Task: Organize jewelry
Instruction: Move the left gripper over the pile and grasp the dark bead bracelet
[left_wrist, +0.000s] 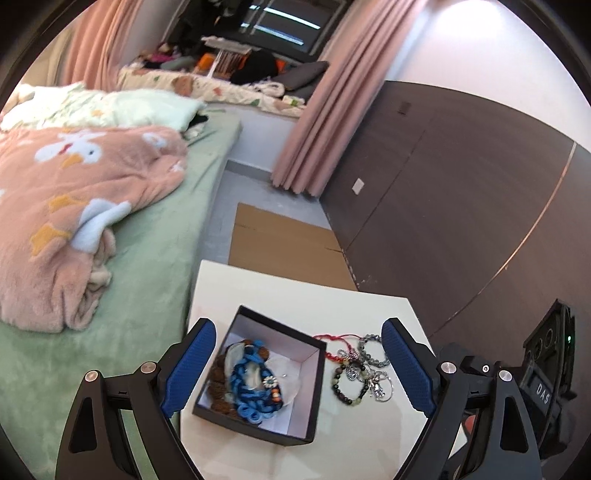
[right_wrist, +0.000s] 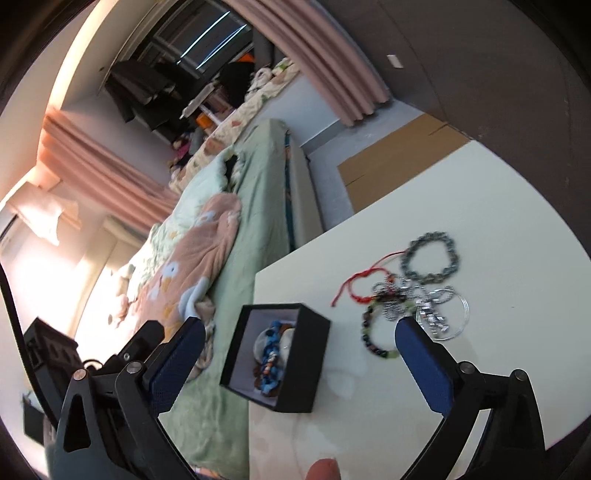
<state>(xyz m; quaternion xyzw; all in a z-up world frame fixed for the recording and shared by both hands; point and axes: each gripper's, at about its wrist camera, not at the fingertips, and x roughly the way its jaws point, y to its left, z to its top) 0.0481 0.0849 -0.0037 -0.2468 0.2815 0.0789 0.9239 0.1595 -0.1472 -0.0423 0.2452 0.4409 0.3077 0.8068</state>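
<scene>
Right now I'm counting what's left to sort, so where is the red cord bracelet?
The red cord bracelet lies on the white table, just right of the black box in the left wrist view, at the pile's far left edge.

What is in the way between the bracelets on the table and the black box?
Nothing visible. The loose bracelets lie on the white table right beside the open black box, with only bare tabletop between them. The box has no lid on, and both grippers are open and empty.
</scene>
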